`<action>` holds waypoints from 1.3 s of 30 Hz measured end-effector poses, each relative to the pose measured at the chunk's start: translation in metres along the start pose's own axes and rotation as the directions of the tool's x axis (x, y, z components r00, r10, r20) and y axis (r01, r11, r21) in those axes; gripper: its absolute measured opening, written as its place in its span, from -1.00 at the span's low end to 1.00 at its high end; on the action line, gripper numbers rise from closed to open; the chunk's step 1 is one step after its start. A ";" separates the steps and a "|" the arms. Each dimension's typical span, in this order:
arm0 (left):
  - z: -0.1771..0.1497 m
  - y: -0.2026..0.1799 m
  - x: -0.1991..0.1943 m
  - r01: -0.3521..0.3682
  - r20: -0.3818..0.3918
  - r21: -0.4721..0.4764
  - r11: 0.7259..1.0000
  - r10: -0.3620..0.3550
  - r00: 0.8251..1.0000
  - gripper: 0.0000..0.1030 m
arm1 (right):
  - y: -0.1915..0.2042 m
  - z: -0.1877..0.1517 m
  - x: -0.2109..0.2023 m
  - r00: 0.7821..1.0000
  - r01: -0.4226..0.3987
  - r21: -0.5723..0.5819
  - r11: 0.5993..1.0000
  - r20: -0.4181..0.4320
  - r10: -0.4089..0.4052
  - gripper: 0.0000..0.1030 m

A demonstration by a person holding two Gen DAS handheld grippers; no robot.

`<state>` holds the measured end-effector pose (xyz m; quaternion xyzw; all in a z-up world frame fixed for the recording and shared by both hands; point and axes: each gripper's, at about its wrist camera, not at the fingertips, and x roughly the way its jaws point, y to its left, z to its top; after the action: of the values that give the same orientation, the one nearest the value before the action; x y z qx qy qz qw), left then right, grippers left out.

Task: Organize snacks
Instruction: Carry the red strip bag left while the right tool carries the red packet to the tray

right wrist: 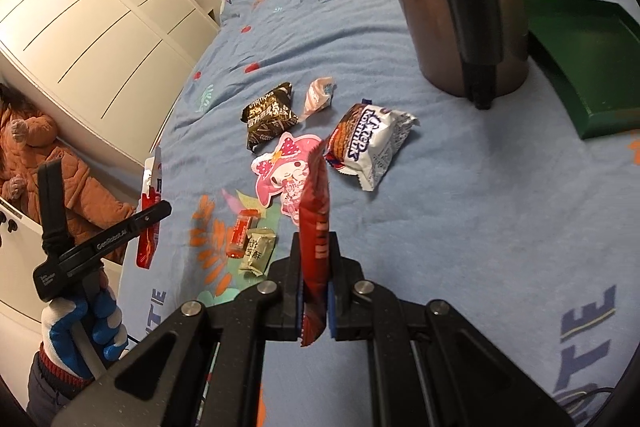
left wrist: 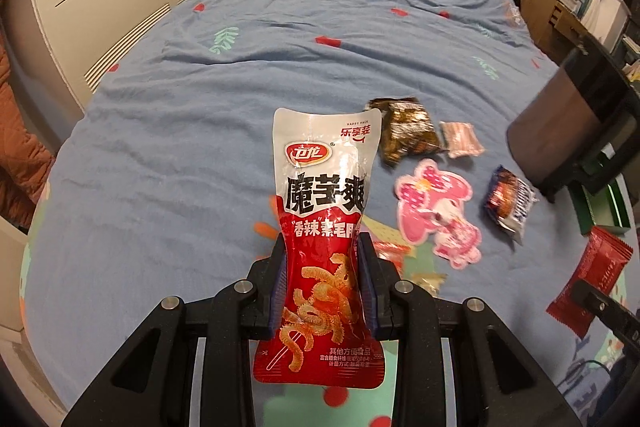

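A: Looking along the left hand-held gripper (left wrist: pixel 322 279), what sits between its fingers?

B: A tall red and white snack pouch (left wrist: pixel 320 227) printed with curly strips. The two pads are clamped on its sides around the lower half, and it stands upright above the blue bedspread (left wrist: pixel 180 107).

A: And the right hand-held gripper (right wrist: pixel 314 291)?

B: Its fingers are pressed together on a slim red packet (right wrist: pixel 315 227), seen edge-on and rising upright from between the pads. In the left wrist view that same red packet (left wrist: pixel 592 275) shows at the right edge, with a black fingertip (left wrist: pixel 584 293) across it.

A: Where are the remaining snacks?

B: Loose on the bed. A dark brown packet (right wrist: pixel 269 115) lies just beside a small pink wrapped sweet (right wrist: pixel 318 95). Below them is a pink cartoon-shaped pack (right wrist: pixel 280 167), and to its right a white and brown biscuit packet (right wrist: pixel 368 143). Nearer the right camera, a small red sweet (right wrist: pixel 242 231) touches a pale green wrapped one (right wrist: pixel 258 251).

A: Anything to put them in?

B: A green tray (right wrist: pixel 588 67) rests on the bedspread at the far right, well apart from the loose pile. A brown cylindrical part (right wrist: pixel 452 7) with a black strap hangs in front of its near corner.

A: Can you see whoever is holding the tools?

B: Only a blue and white gloved hand (right wrist: pixel 84 327) gripping the left tool's handle, at the lower left of the right wrist view, by the white cabinet (right wrist: pixel 80 27).
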<state>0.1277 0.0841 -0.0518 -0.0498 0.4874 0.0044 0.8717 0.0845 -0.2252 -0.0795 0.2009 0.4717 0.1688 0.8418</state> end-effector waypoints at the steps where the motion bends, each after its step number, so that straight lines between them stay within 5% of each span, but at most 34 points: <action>1: -0.002 -0.002 -0.002 0.006 -0.001 0.000 1.000 -0.006 1.000 -0.47 | -0.001 -0.001 -0.005 1.000 0.004 -0.001 1.000 0.004 -0.004 -1.00; 26: -0.036 -0.110 -0.071 0.133 0.018 0.133 0.982 -0.137 0.990 -0.47 | -0.070 -0.004 -0.097 0.992 0.052 0.080 0.995 0.114 -0.061 -1.00; 39: -0.044 -0.189 -0.082 0.223 -0.029 0.247 0.943 -0.223 0.974 -0.47 | -0.132 0.012 -0.150 0.972 0.119 0.147 0.982 0.185 -0.145 -1.00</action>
<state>0.0584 -0.1041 0.0106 0.0051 0.4755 -0.1552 0.8659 0.0326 -0.4121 -0.0300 0.2411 0.4098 0.0596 0.8777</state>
